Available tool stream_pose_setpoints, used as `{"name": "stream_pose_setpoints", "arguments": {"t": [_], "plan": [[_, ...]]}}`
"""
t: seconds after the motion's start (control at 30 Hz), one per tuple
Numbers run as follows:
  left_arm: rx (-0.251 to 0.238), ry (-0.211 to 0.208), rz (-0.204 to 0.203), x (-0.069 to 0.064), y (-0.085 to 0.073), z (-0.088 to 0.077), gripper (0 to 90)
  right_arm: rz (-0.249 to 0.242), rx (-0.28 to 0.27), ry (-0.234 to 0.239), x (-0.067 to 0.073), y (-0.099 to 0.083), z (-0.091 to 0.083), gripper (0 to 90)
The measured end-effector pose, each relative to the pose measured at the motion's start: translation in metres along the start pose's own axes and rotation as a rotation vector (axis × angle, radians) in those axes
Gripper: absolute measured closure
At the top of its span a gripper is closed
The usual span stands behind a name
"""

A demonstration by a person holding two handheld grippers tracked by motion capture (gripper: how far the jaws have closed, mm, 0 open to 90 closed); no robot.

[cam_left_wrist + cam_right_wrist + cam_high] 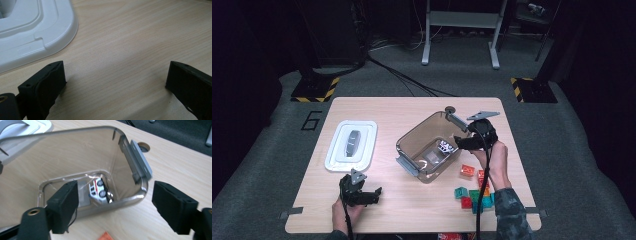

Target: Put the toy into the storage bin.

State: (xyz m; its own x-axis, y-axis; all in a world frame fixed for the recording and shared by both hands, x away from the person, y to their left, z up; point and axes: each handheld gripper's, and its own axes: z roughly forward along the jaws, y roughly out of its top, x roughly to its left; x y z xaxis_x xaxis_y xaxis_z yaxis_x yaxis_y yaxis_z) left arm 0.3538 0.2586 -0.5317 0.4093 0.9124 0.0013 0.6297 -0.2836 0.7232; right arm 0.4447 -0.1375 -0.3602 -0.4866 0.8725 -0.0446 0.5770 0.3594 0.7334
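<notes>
A clear plastic bin (412, 132) stands right of the table's middle. A small white toy car (445, 146) lies on its side inside, next to a flat grey piece (430, 157). My right gripper (458, 141) hovers at the bin's near right rim. In the right gripper view the right gripper (115, 202) is open, with nothing pressed between its pads; beyond them are the bin's rim (75, 131) and the car (98, 190). My left gripper (374, 192) rests low near the front left edge. It stands open (113, 77) over bare wood.
A white lid (337, 155) with a grey handle lies at the left, its corner (37, 30) just ahead of the left gripper. Several coloured blocks (474, 192) sit at the front right, an orange one (467, 170) nearest the bin. Grey latches (141, 161) stick out from the bin's ends.
</notes>
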Motion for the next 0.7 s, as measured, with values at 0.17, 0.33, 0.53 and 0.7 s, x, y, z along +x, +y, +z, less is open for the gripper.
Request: {"name": "stream_pose_setpoints", "arguments": {"t": [0.17,0.33,0.53,0.7], "plan": [[-0.001,0.001,0.001,0.0,0.0,0.0,2.4,0.025,0.003,0.0,-0.006,-0.018,-0.009,14.5],[-0.001,0.0,0.0,0.0,0.0,0.0,2.4,0.057,0.016,-0.004,-0.012,-0.038,-0.014,12.1],[0.0,0.001,0.001,0.0,0.0,0.0,2.4,0.095,0.029,-0.015,-0.019,-0.063,-0.019,8.4],[-0.001,0.0,0.0,0.0,0.0,0.0,2.5,0.133,0.055,-0.028,-0.022,-0.085,-0.022,3.8]]}}
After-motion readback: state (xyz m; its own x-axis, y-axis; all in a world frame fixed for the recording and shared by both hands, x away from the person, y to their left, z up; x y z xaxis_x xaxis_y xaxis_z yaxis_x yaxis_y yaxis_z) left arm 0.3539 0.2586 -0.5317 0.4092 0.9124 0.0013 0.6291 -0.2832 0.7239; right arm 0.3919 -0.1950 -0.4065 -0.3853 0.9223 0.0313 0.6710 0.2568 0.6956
